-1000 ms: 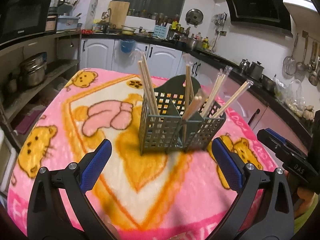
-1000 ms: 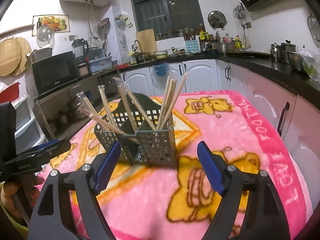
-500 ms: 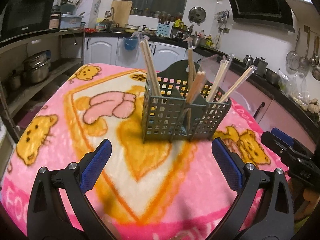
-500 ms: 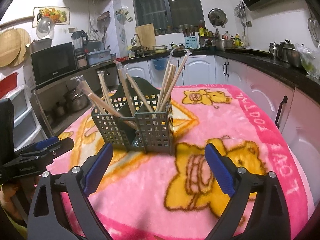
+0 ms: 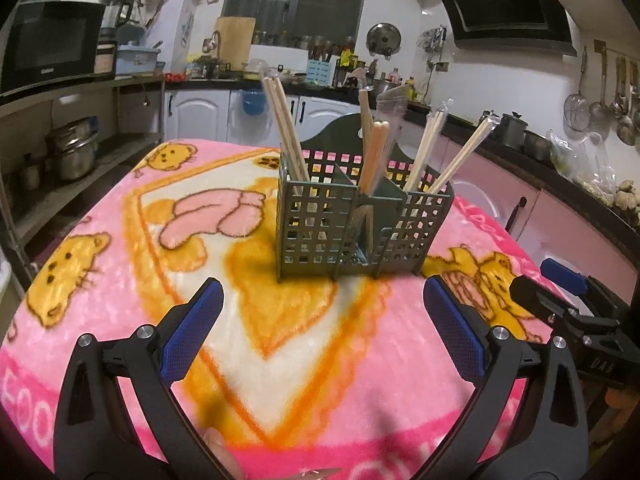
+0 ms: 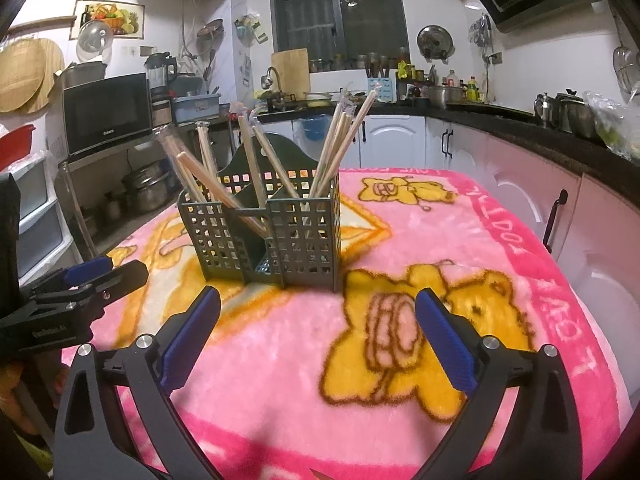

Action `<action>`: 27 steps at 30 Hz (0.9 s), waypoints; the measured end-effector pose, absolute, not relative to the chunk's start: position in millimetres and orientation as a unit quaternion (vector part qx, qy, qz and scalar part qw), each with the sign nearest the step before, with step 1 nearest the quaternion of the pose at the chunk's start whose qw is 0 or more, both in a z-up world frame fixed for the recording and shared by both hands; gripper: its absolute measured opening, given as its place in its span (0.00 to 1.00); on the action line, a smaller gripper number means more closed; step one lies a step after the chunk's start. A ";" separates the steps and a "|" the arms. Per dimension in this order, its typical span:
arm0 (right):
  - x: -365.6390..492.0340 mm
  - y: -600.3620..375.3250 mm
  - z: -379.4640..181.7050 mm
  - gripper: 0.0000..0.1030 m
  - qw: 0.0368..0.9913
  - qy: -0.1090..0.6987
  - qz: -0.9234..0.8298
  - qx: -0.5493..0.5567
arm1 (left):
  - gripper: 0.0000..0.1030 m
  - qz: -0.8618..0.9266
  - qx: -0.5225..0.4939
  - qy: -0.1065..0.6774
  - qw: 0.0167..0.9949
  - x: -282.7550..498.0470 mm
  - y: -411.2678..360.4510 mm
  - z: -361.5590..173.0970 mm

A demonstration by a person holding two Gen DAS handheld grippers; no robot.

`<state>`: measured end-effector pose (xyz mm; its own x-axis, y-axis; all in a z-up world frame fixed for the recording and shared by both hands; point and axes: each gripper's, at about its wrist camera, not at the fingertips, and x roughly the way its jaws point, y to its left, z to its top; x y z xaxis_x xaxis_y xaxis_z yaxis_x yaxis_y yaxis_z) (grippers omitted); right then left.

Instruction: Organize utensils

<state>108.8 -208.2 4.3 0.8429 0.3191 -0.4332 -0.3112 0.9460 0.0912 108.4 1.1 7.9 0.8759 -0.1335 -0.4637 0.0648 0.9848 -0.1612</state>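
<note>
Pink cartoon-bear blanket [image 5: 120,300] covers the tabletop. Nearest, left tongs [image 5: 320,322] and right tongs [image 6: 318,330] are spread wide, empty, the right having just been opening. Beyond stands a green slotted caddy [image 5: 320,224] holding wrapped chopsticks [image 5: 286,128]; kitchen cabinets [image 6: 396,140] lie behind.

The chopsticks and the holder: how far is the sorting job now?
Done: all chopsticks in view stand in the holder; none lie on the blanket. In hand: nothing. The left gripper and right gripper are open and empty; the right jaws have just been opening. Left: nothing visible, so the job looks finished.
</note>
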 end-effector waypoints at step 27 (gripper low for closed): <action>77.7 -210.3 6.4 0.94 0.984 0.105 0.145 0.010 | 0.90 -0.022 -0.069 0.172 0.982 95.7 7.2 2.9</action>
<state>77.7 -210.3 6.4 0.9361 0.2869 -0.2035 -0.2828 0.9579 0.0497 95.7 7.2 2.9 0.9396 -0.0662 -0.3359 0.0189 0.9897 -0.1422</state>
